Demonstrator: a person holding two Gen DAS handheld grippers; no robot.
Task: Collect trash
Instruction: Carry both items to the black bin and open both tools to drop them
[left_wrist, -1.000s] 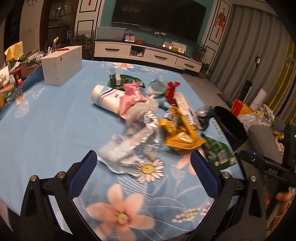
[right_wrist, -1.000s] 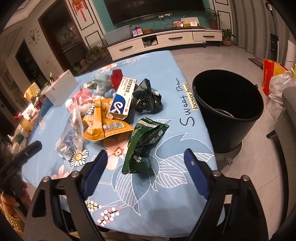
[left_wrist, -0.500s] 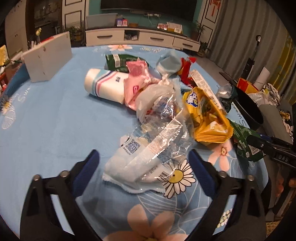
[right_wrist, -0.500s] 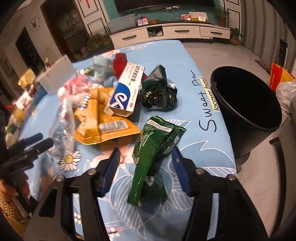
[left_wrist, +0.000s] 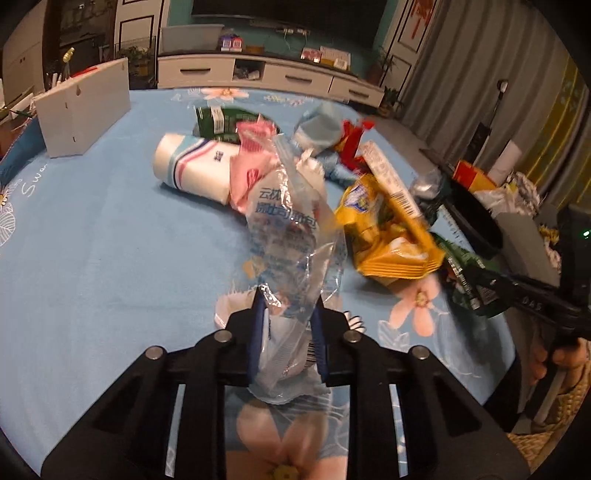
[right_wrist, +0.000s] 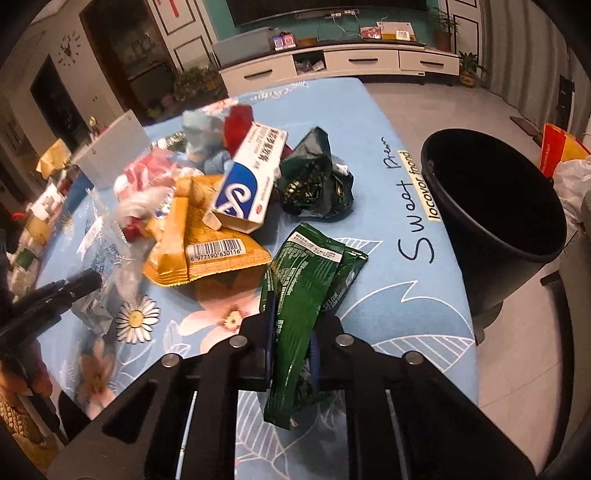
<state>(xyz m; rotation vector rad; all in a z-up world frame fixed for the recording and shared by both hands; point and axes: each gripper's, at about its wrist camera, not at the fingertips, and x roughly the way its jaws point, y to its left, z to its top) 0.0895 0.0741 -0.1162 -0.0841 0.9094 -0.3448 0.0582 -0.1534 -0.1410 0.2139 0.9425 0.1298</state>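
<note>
- Two grips landed at once: the left gripper (left_wrist: 287, 332) had just been closing, and its jaws were pinched on the near end of the clear plastic wrapper (left_wrist: 291, 236), which rose crumpled above the blue pads.
- The right gripper (right_wrist: 291, 343) had just been closing too, its jaws nearly together on the green snack packet (right_wrist: 306, 280), near edge of the table, right of the heap.
- Both pieces seemed barely lifted off the blue flowered tablecloth (right_wrist: 399, 306); neither had travelled toward the bin.
- The black bin (right_wrist: 495, 206) stood off the table's right side, its mouth dark; whether anything lay inside could not be told.
- Plenty was left in the middle of the table: the yellow snack bag (right_wrist: 207, 254), the toothpaste box (right_wrist: 247, 181) lying on top of it, the crumpled dark green bag (right_wrist: 314, 181) to its right, the pink wrapper (left_wrist: 251, 162) and the white striped tube (left_wrist: 192, 170) farther left.
- By this showing the job was early: first two pieces secured, carrying and dropping to come.
</note>
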